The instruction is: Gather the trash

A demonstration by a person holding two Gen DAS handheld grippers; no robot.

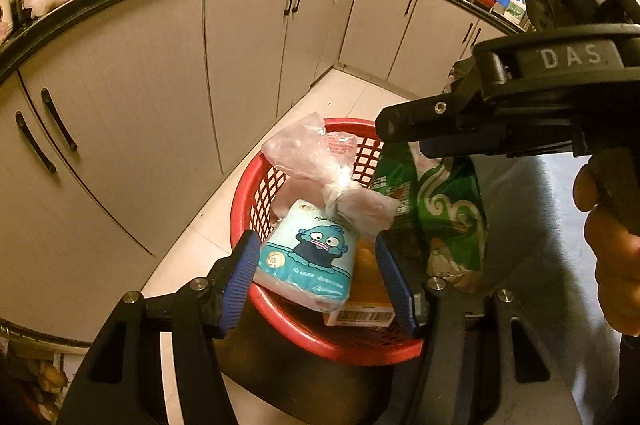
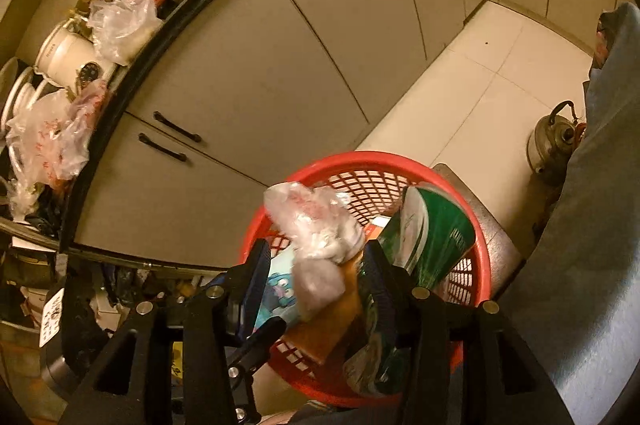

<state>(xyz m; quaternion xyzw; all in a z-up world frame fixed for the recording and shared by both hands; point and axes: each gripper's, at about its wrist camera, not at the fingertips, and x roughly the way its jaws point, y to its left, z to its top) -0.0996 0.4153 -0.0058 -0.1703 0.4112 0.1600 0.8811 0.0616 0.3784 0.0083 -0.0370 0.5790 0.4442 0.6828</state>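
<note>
With your right tool (image 2: 316, 265) parted around the crumpled bag (image 2: 316, 221), let it fall inside the red basket (image 2: 476, 221), lower centre.

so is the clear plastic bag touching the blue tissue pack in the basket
Touching. The left wrist view shows the plastic bag lying on the tissue pack's top edge inside the red basket, with no gap between them.
</note>
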